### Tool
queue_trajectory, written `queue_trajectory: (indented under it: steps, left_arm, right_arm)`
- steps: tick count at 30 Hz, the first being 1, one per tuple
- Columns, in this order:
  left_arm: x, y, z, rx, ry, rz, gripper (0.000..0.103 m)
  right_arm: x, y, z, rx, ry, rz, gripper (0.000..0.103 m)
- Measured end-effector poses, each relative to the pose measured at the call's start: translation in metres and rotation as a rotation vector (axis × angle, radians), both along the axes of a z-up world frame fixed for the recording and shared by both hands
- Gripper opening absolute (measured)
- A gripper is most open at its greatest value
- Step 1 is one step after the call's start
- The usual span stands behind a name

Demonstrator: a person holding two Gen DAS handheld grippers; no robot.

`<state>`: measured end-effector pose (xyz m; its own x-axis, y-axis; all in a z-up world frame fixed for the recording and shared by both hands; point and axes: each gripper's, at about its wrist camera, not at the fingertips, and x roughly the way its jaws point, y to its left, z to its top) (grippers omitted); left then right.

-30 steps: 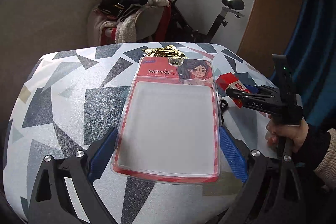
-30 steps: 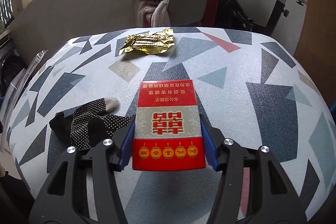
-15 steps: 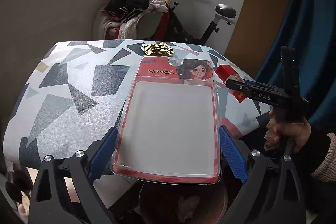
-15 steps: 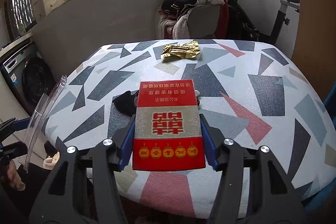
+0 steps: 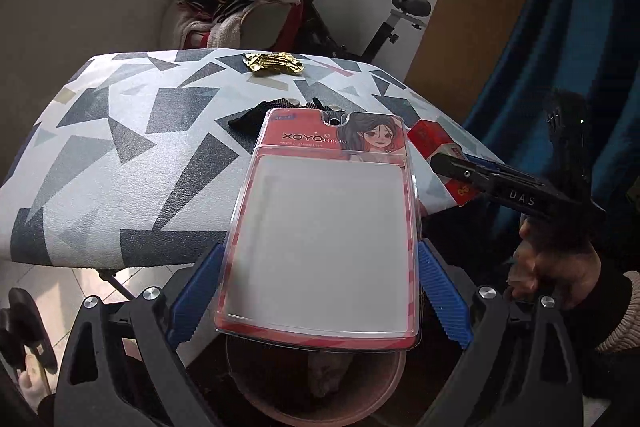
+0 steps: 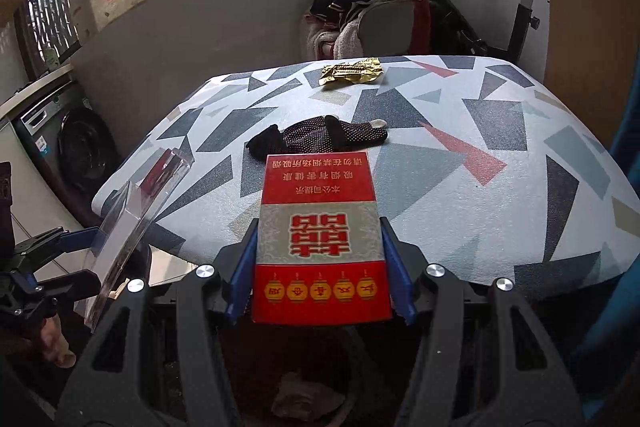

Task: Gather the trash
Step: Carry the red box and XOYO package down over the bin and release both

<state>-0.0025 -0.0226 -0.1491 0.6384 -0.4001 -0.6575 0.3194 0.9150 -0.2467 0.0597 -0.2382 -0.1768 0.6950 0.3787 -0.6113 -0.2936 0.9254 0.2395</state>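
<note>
Left tool [image 5: 320, 291] clamps blister pack [image 5: 328, 239], right tool [image 6: 320, 267] red box [image 6: 320, 239] — both past table edge [image 6: 360, 275], over bin [image 5: 312, 387].

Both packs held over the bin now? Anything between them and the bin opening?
Nothing visible blocks either. The left gripper holds the blister pack directly above the bin, open air below it. The right gripper holds the red cigarette box over the same bin, which holds only crumpled paper.
</note>
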Motion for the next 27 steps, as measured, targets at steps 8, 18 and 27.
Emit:
queue_trajectory:
  steps: [8,18,27]
  left_arm:
    - [-0.006,0.000,0.010,-0.002,-0.026,0.008,0.095]
    - [-0.023,0.029,0.037,0.103,-0.172,0.153,0.097]
    - [-0.028,0.044,0.034,0.114,-0.176,0.207,0.097]
  right_arm:
    - [-0.016,0.007,-0.009,0.007,0.017,0.014,0.057]
    - [-0.035,0.036,-0.049,-0.019,0.107,0.090,0.057]
    - [-0.040,0.064,-0.067,-0.093,0.149,0.178,0.057]
